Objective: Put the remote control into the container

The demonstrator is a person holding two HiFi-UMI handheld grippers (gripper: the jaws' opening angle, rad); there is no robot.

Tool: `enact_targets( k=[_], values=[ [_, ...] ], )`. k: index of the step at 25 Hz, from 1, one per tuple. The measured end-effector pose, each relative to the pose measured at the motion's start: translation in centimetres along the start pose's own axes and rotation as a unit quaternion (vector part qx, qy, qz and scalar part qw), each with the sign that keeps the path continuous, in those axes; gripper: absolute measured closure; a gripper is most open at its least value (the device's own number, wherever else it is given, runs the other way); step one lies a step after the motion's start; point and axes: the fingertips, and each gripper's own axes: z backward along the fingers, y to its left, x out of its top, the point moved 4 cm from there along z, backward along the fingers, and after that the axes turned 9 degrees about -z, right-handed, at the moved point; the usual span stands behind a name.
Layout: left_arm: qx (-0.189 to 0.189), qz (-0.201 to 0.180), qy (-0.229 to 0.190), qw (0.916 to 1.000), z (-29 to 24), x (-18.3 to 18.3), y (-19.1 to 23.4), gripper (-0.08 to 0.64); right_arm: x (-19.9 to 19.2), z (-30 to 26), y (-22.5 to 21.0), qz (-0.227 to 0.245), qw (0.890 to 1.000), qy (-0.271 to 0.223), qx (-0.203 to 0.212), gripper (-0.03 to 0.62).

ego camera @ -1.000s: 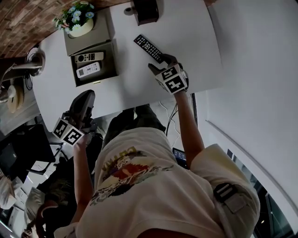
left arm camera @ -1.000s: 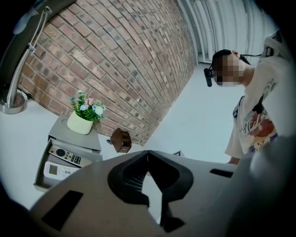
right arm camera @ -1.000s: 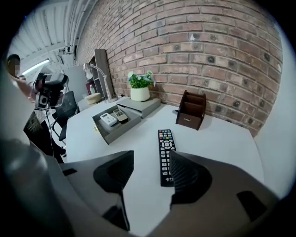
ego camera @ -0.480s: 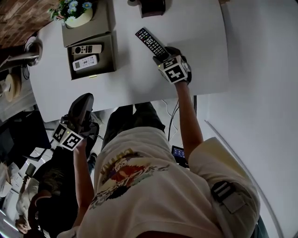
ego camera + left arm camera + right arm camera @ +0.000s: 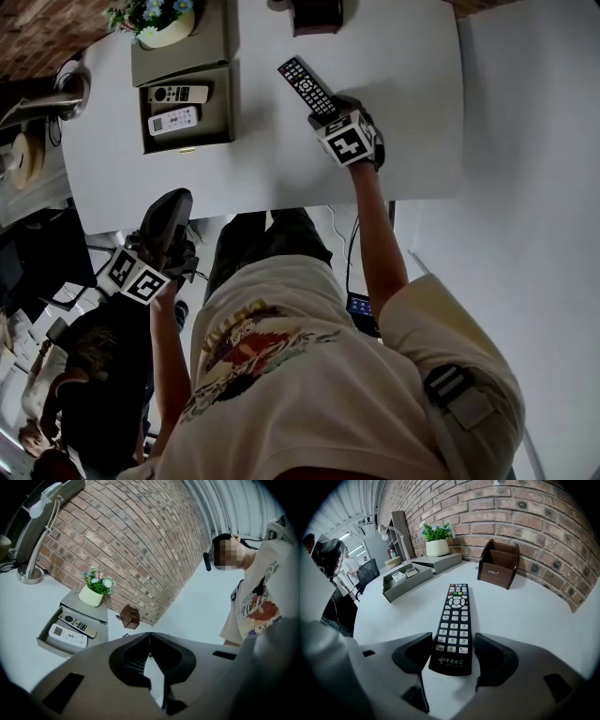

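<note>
**Remote lies on the bench between open jaws, well apart from the container**

The right hand-held gripper (image 5: 452,645) points steeply down at the bench (image 5: 529,616). Its jaws stand wide apart and have just been opening. The near end of the black remote (image 5: 454,616) lies between them, flat on the bench with its buttons up. There is a clear gap at the right jaw. The left jaw is close beside the remote's edge, with no sign of pressing. The remote's far end points towards the brick wall (image 5: 525,513).

Beyond that far end and to the right, a brown holder (image 5: 499,564) stands upright near the wall. To the left, well apart from the remote, sits the grey container (image 5: 223,117), an open tray. Two smaller remotes lie in it side by side, a grey one (image 5: 178,94) and a white one (image 5: 175,120). Just behind the tray a potted plant (image 5: 164,23) stands on a low grey box. Further left a desk lamp (image 5: 40,536) stands at the end of the bench.

The left hand-held gripper (image 5: 150,633) has its jaws together, tips meeting, and nothing between them. In the head view it is held off the near edge of the bench, away from everything on it.
</note>
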Motion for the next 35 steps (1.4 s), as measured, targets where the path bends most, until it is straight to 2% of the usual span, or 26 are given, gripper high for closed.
enact_targets(
  k=[9, 11, 12, 15, 19, 23, 24, 26, 31, 35],
  values=[
    [-0.003, 0.009, -0.011, 0.9999, 0.4, 0.0, -0.5, 0.554, 0.4, 0.1, -0.1, -0.017, 0.999, 0.025, -0.016, 0.342],
    [-0.002, 0.012, -0.015, 0.9998, 0.6, 0.1, -0.4, 0.554, 0.8, 0.4, -0.4, -0.052, 0.998, 0.017, -0.008, 0.344],
    [-0.001, 0.012, -0.016, 0.9998, 0.8, 0.2, -0.3, 0.554, 1.2, 0.6, -0.5, -0.086, 0.996, 0.006, 0.007, 0.344],
    [0.002, 0.015, -0.020, 0.9997, 1.5, 0.3, 0.0, 0.554, 1.7, 1.0, -0.4, -0.184, 0.981, -0.027, 0.053, 0.344],
    [0.006, 0.020, -0.033, 0.9992, 2.6, 0.6, 0.4, 0.554, 2.3, 1.7, 0.4, -0.233, 0.968, -0.043, 0.081, 0.345],
    [0.005, 0.024, -0.042, 0.9988, 3.8, 1.3, 1.0, 0.555, 4.6, 2.8, 2.1, -0.286, 0.948, -0.072, 0.120, 0.345],
    [0.005, 0.026, -0.043, 0.9987, 4.1, 1.5, 1.2, 0.554, 5.4, 3.1, 2.8, -0.285, 0.947, -0.079, 0.126, 0.345],
    [0.005, 0.030, -0.049, 0.9983, 4.6, 1.7, 1.7, 0.555, 7.2, 3.7, 4.2, -0.258, 0.954, -0.083, 0.129, 0.345],
    [0.008, 0.037, -0.065, 0.9972, 6.3, 2.4, 3.1, 0.554, 11.2, 3.6, 8.8, -0.141, 0.980, -0.065, 0.128, 0.345],
    [0.014, 0.044, -0.076, 0.9960, 8.0, 2.8, 4.5, 0.554, 12.9, 2.3, 12.6, -0.057, 0.989, -0.031, 0.132, 0.345]
  ],
)
